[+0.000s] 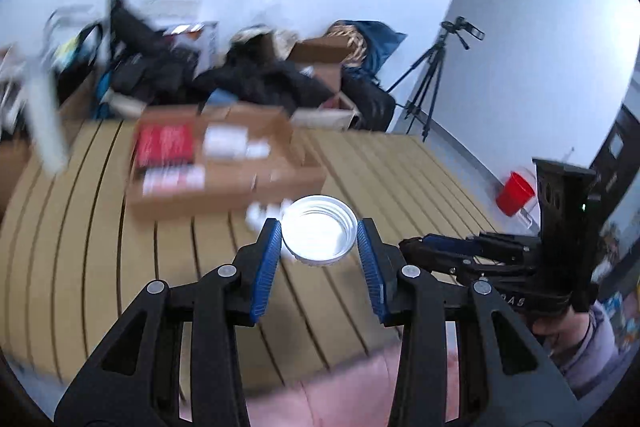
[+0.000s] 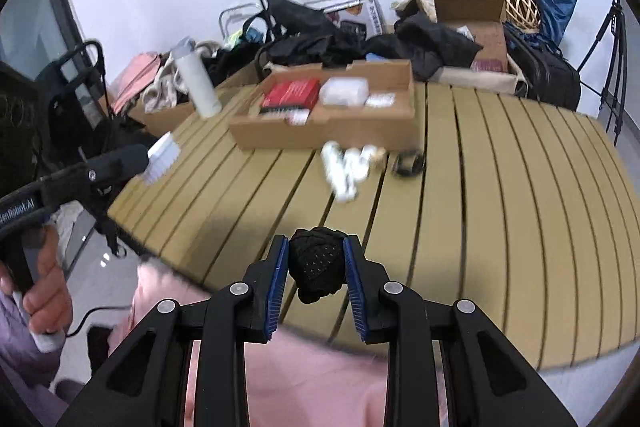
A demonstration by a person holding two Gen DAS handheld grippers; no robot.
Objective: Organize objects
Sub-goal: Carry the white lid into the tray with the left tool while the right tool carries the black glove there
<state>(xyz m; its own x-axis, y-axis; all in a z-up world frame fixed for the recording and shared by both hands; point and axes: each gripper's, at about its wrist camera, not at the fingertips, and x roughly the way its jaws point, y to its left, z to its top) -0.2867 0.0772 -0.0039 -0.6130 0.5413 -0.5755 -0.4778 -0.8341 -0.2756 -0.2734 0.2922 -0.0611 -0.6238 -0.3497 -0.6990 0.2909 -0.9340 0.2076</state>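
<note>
Cardboard marks the goal: the open cardboard box (image 2: 326, 115) sits on the slatted table (image 2: 500, 211). Well in front of it, the right gripper (image 2: 316, 269) pinches a black mesh bundle (image 2: 316, 267) tightly between both pads. The left gripper (image 1: 319, 239), also short of the box, holds a white jar lid (image 1: 319, 234) across its rim, jaws spread wide. That shallow hold looks risky: a tilt could flip the lid out.
</note>
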